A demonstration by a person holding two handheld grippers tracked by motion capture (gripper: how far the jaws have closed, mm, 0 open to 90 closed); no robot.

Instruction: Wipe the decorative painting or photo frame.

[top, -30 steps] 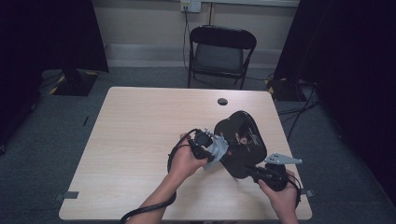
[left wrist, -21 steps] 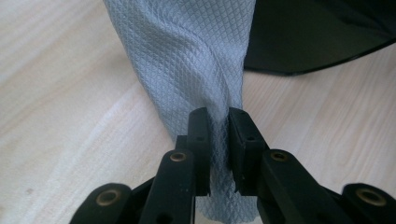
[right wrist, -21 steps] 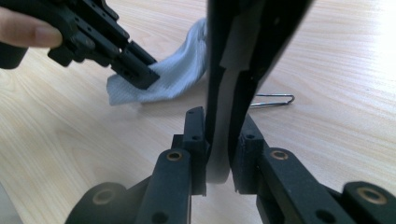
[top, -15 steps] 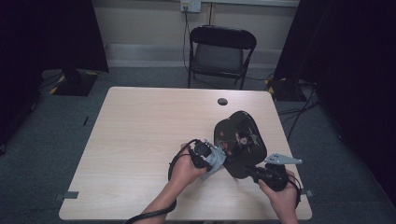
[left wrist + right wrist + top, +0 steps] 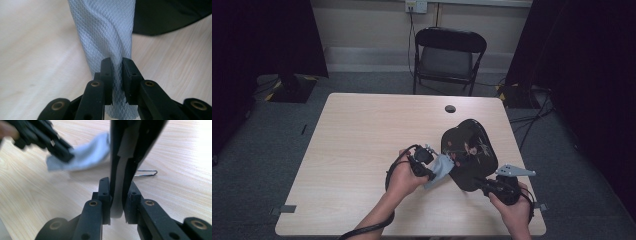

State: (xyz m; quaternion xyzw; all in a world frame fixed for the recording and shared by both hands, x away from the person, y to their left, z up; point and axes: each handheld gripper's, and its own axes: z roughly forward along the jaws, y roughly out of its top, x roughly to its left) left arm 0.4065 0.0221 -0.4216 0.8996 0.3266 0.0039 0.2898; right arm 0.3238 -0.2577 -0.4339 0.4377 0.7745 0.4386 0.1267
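While the right gripper (image 5: 116, 188) clamped the near rim of the black lacquered tray (image 5: 468, 152), its jaws pressed tight on that thin edge, the tray stood tipped up off the table (image 5: 362, 150), leaning away from the tool. Just to that gripper's left, the left gripper (image 5: 117, 66) was pinching a grey cloth (image 5: 105, 37), jaws squeezed on a bunched fold, and the cloth hung forward from the tips toward the tray's dark underside ahead. Seen from above, the cloth (image 5: 439, 170) sat between the left gripper (image 5: 432, 172) and the tray's lower left flank, touching it or very nearly so; I couldn't tell which. My read: this was a wipe-down in mid-course, with the cloth at the tray's side and the decorated face not visibly reached. How much was already clean, the frames didn't show. Beyond the right gripper's tips a wire clip (image 5: 146, 173) lay on the table, and farther off, past the tray, a folding chair (image 5: 449, 57) waited.
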